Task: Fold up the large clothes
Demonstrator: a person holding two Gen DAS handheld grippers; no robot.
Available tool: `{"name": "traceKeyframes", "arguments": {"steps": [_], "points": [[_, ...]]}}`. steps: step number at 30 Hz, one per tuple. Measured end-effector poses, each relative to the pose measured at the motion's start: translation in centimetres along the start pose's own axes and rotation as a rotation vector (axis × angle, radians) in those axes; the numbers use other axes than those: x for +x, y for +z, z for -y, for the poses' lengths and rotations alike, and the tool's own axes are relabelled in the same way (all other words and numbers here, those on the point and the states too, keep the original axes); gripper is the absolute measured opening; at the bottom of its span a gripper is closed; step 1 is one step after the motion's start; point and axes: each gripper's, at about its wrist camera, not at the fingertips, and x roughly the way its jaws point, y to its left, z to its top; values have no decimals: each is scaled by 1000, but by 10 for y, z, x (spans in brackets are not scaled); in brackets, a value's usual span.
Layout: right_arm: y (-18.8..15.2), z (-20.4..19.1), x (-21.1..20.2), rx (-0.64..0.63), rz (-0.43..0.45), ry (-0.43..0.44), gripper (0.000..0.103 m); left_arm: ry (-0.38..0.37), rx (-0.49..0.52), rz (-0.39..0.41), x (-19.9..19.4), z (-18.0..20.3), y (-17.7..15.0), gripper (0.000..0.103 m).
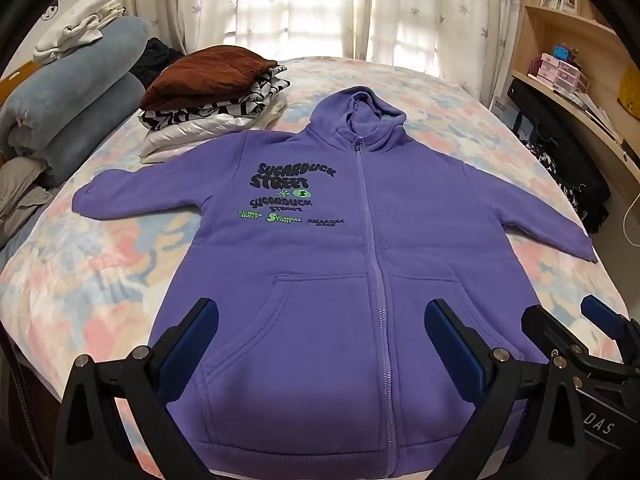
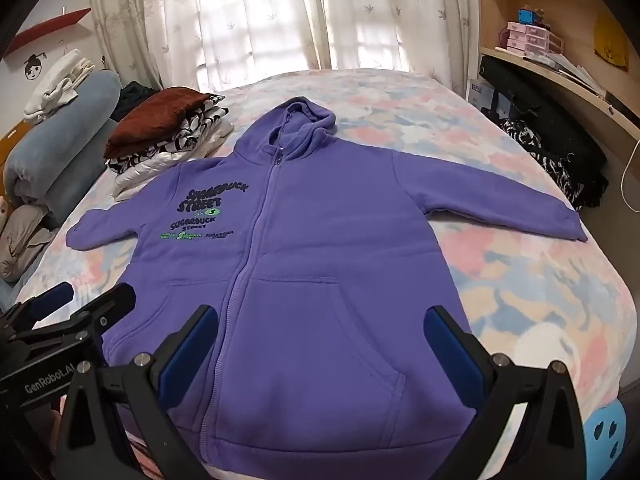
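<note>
A purple zip-up hoodie [image 1: 320, 248] [image 2: 304, 240] lies flat and face up on the bed, zipped, both sleeves spread out, hood toward the window. Dark and green lettering sits on its chest. My left gripper [image 1: 320, 320] hovers open above the hem, over the left pocket, with nothing between its blue pads. My right gripper [image 2: 322, 328] is open too, above the right pocket, and holds nothing. The right gripper [image 1: 576, 320] shows at the lower right of the left wrist view; the left gripper [image 2: 84, 300] shows at the lower left of the right wrist view.
The flowered bedspread [image 1: 80, 272] [image 2: 520, 264] covers the bed. A stack of folded clothes [image 1: 212, 104] [image 2: 164, 136] sits at the far left, beside rolled grey bedding [image 1: 72, 92]. A desk with shelves [image 1: 580, 92] and dark clothes [image 1: 568, 176] line the right side. A blue stool [image 2: 604, 436] stands at the bed's near right corner.
</note>
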Motion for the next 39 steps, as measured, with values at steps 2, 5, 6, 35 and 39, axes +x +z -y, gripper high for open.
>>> {"name": "traceKeyframes", "arguments": {"steps": [2, 5, 6, 35, 39], "points": [[0, -1, 0, 5, -1, -8, 103, -3, -1, 0, 0, 0, 0, 102], [0, -3, 1, 5, 0, -12, 103, -1, 4, 2, -1, 0, -1, 102], [0, -4, 1, 6, 0, -13, 103, -1, 4, 2, -1, 0, -1, 102], [-8, 3, 1, 35, -13, 8, 103, 17, 13, -4, -1, 1, -8, 102], [-8, 3, 1, 37, -14, 13, 103, 14, 11, -4, -1, 1, -8, 102]]}}
